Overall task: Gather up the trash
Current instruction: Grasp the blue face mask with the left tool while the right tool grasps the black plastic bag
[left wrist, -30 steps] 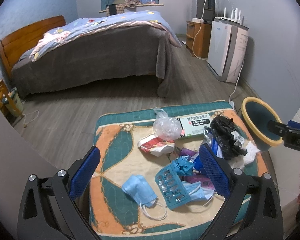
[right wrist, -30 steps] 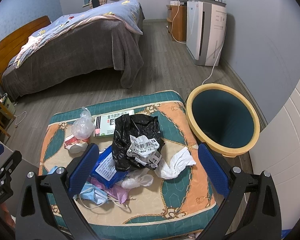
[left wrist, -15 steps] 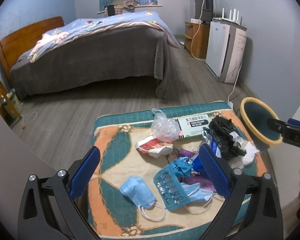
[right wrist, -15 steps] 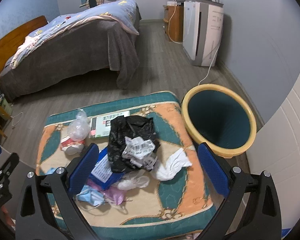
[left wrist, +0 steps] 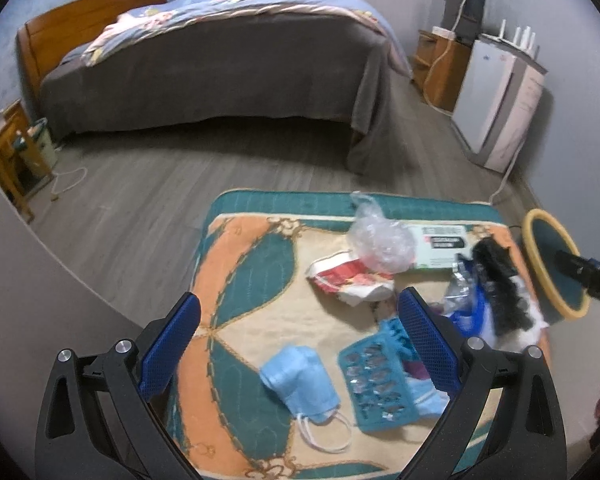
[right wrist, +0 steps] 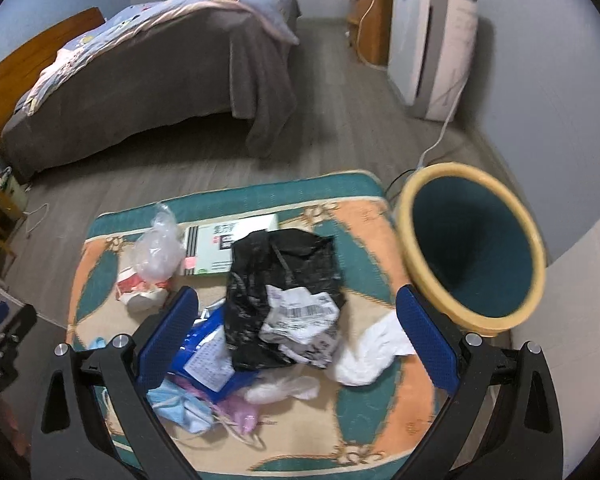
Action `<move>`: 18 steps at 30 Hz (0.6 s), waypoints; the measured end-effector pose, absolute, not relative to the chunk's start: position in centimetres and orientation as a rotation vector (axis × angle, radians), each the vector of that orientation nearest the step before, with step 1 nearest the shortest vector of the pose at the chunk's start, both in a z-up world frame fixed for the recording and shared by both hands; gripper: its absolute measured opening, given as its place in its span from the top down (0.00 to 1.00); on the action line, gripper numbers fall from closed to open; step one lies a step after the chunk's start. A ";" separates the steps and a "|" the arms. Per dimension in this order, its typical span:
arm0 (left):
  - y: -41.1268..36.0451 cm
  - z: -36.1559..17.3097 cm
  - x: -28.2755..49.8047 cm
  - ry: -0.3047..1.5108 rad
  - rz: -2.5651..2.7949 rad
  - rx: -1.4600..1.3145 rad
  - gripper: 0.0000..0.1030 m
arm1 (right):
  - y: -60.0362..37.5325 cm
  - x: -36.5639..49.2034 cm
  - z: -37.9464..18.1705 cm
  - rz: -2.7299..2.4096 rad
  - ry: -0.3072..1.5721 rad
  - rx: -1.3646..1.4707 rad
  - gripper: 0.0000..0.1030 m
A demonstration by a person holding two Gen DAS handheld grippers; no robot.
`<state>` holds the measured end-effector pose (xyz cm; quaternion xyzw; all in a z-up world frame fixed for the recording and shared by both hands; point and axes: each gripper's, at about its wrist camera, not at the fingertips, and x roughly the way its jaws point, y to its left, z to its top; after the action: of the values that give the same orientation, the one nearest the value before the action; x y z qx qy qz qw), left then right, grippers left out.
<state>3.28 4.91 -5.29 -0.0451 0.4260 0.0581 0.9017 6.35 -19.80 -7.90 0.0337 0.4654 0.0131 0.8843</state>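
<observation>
Patterned mat (right wrist: 364, 236), crumpled black bag (right wrist: 284, 276), blue masks (left wrist: 298, 380), teal blister pack (left wrist: 374, 384)

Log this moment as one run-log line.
stage: approach | left gripper: open, empty | right gripper: open, empty, over crumpled black plastic bag | yellow-rimmed teal bin: beside patterned mat

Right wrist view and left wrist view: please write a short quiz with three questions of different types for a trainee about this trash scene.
1. True or false: the bin already holds the black bag.
2. Multiple choice: what lies nearest the left gripper? A) blue face mask B) medicine box C) clear plastic bag
3. Fill in: both grippers' fingers are ____ and grip nothing.

Key: 1 false; 2 A; 3 open.
</observation>
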 end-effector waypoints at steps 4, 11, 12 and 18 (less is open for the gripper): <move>5.0 -8.0 3.9 0.957 0.160 -0.075 0.05 | -19.5 7.4 -9.2 0.020 1.003 0.086 0.06; 4.5 -12.9 4.3 1.090 0.189 -0.063 0.08 | -17.7 8.9 -12.1 0.036 1.065 0.028 0.09; 4.5 -13.5 4.4 1.109 0.194 -0.064 0.08 | -17.5 9.1 -12.3 0.039 1.071 0.023 0.11; 4.5 -16.7 4.8 1.228 0.151 -0.100 0.36 | -16.4 10.1 -14.6 0.075 1.141 -0.027 0.47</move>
<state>4.84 4.49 -16.67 -0.0470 0.5755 0.0709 0.8134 10.06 -16.37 -14.55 -0.0128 0.5399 0.0354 0.8409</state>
